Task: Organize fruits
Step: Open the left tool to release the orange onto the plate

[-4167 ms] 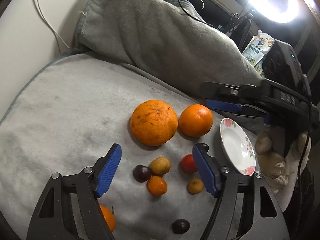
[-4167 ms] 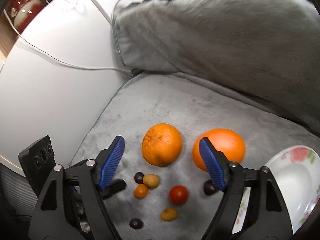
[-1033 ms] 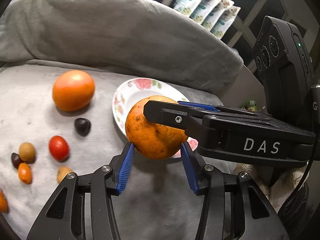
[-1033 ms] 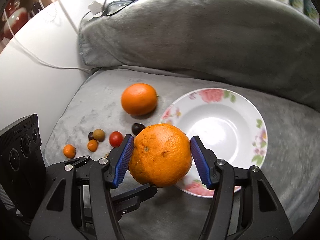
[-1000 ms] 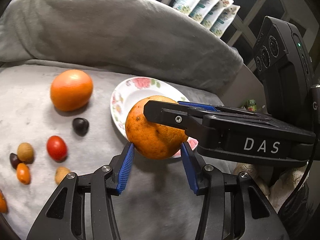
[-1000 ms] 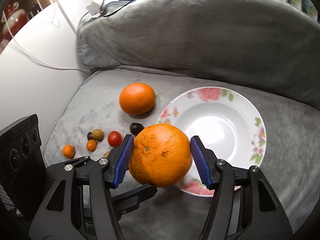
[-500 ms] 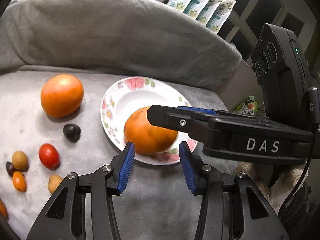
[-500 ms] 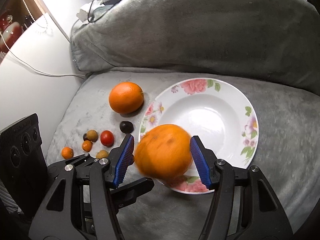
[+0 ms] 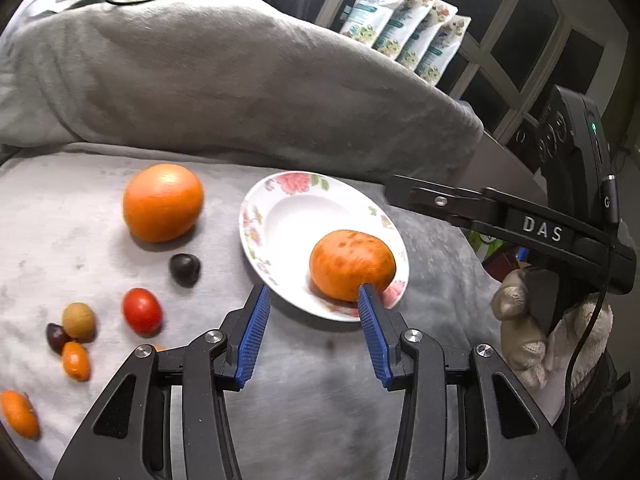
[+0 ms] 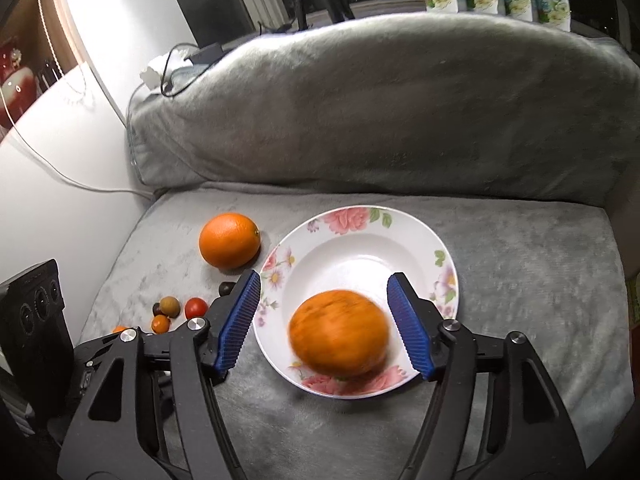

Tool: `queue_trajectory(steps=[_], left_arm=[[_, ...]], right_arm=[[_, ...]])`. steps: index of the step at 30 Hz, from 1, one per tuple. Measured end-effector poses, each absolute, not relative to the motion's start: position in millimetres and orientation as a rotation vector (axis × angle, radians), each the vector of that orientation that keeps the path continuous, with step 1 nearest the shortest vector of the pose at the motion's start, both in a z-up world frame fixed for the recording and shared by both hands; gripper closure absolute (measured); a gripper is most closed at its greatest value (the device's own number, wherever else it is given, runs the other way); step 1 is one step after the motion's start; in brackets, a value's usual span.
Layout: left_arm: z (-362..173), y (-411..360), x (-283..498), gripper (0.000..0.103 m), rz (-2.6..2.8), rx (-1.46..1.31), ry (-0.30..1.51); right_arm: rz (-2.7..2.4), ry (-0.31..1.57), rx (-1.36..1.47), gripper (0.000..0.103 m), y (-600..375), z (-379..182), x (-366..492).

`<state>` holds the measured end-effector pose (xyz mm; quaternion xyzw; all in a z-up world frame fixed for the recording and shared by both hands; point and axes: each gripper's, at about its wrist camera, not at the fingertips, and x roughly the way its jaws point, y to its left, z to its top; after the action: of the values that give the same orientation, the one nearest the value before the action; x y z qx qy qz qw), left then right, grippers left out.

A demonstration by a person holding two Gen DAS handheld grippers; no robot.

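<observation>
A large speckled orange (image 9: 352,266) (image 10: 339,334) lies in the white floral plate (image 9: 280,216) (image 10: 360,248), near its front rim, blurred in the right wrist view. My right gripper (image 10: 324,320) is open and empty, its blue pads either side of the orange and above it. My left gripper (image 9: 312,328) is open and empty, just in front of the plate. A second orange (image 9: 162,202) (image 10: 229,240) rests on the grey cushion left of the plate.
Small fruits lie left of the plate: a dark plum (image 9: 184,268), a red tomato (image 9: 142,311), a tan fruit (image 9: 79,320), small orange ones (image 9: 75,360). A grey back cushion (image 10: 380,100) rises behind. The right gripper's body (image 9: 520,232) reaches in from the right.
The right gripper opened and let go of the large orange, which dropped into the plate. Both grippers drew back and up from the plate.
</observation>
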<state>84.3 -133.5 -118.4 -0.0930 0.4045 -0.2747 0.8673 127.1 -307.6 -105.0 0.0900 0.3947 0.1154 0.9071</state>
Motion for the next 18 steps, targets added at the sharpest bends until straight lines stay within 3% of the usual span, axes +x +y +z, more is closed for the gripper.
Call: queue_trajectory(steps=[18], left_arm=[[-111.1, -31.0, 61.6, 0.058, -0.369, -0.192, 0.733]], right_arm=[[0.314, 0.717, 0.127, 0.034, -280.3, -101.3, 101.8]])
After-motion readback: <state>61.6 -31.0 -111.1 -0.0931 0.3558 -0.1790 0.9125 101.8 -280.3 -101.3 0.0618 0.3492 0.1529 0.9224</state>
